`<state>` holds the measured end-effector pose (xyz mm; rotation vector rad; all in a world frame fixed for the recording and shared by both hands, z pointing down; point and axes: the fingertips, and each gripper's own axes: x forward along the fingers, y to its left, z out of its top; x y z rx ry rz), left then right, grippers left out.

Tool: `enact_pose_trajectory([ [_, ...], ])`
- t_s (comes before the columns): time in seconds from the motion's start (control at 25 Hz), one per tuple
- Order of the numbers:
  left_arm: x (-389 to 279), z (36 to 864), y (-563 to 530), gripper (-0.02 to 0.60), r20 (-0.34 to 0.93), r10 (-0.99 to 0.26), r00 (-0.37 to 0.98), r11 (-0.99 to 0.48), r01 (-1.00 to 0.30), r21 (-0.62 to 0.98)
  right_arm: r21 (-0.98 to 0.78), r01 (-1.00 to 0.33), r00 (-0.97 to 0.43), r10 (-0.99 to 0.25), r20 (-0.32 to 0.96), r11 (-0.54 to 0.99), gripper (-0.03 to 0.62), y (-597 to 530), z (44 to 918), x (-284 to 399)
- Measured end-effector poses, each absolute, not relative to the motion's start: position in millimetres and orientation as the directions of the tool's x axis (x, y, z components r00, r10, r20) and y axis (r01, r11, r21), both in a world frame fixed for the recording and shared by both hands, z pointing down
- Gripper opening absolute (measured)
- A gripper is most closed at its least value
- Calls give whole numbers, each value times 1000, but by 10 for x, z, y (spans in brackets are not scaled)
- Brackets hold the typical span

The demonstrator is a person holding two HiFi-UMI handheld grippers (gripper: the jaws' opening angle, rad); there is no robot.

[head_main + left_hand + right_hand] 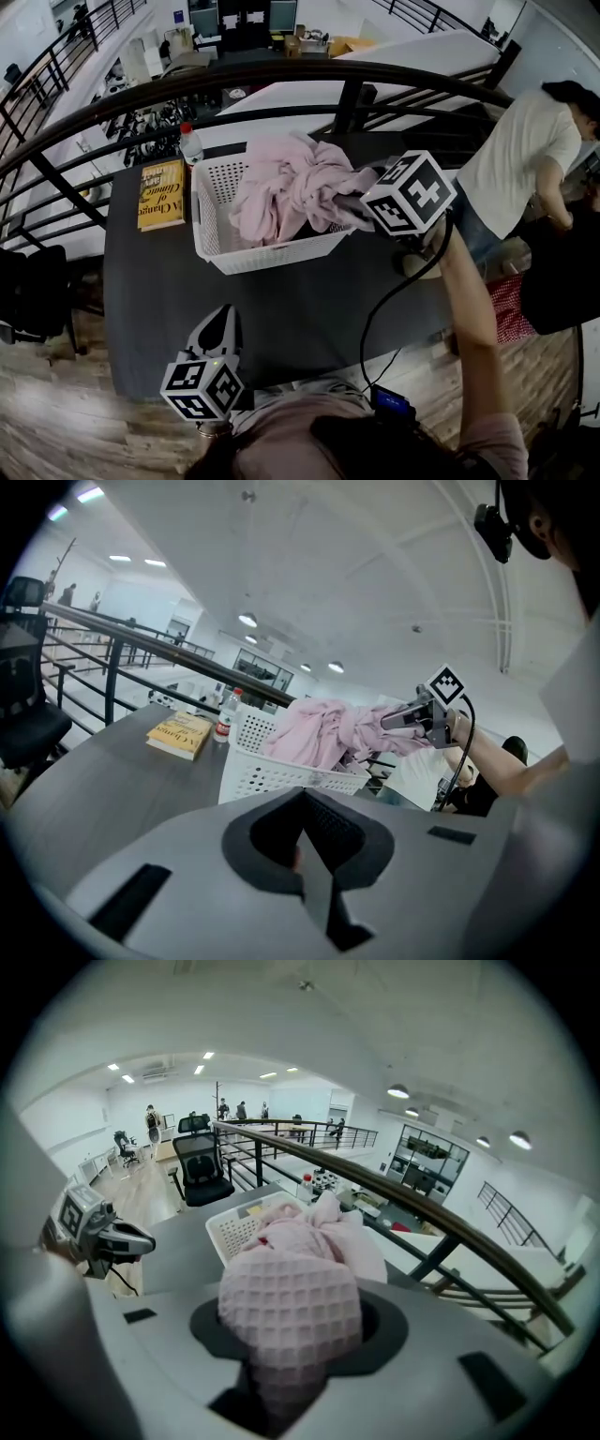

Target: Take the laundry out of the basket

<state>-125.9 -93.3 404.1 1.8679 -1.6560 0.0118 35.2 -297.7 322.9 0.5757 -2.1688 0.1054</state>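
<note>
A white perforated basket (217, 253) stands on the dark table (309, 319), heaped with pink laundry (291, 183). My right gripper (349, 208) is at the basket's right end, shut on a fold of that pink laundry and holding it above the rim. In the right gripper view, waffle-textured pink cloth (291, 1312) fills the space between the jaws. My left gripper (225, 317) hovers over the near table edge, well short of the basket, with its jaws together and nothing in them. The left gripper view shows the basket (272, 771) ahead and the right gripper (389, 719) pulling at the laundry (323, 728).
A yellow book (161, 192) and a plastic bottle (190, 142) lie left of the basket. A dark railing (281, 75) curves behind the table. A person in a white shirt (525, 150) stands at the right, and an office chair (37, 291) at the left.
</note>
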Motion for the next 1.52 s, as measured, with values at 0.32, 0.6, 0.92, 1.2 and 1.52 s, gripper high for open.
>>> enact_pose_trajectory([
  [0.32,-1005,4076,-940,-2,397,-881,257,-64,-896,439,154,-496,-540,-442,716,855,183,-2910,2928,714],
  [0.6,-1175,4249,-1023,-2,387,-871,304,-121,-894,430,172,-562,-532,-513,673,809,181,-2905,2937,765],
  [0.92,-530,4183,-1017,-2,389,-848,360,-184,-888,421,157,-640,-503,-565,654,752,179,-2763,2828,1619],
  [1.2,-81,4132,-933,-2,396,-827,398,-225,-881,415,114,-679,-518,-583,626,725,179,-2589,2732,2112],
  [1.52,193,4158,-872,-2,406,-813,418,-245,-877,413,112,-709,-505,-612,608,696,179,-2514,2697,2451],
])
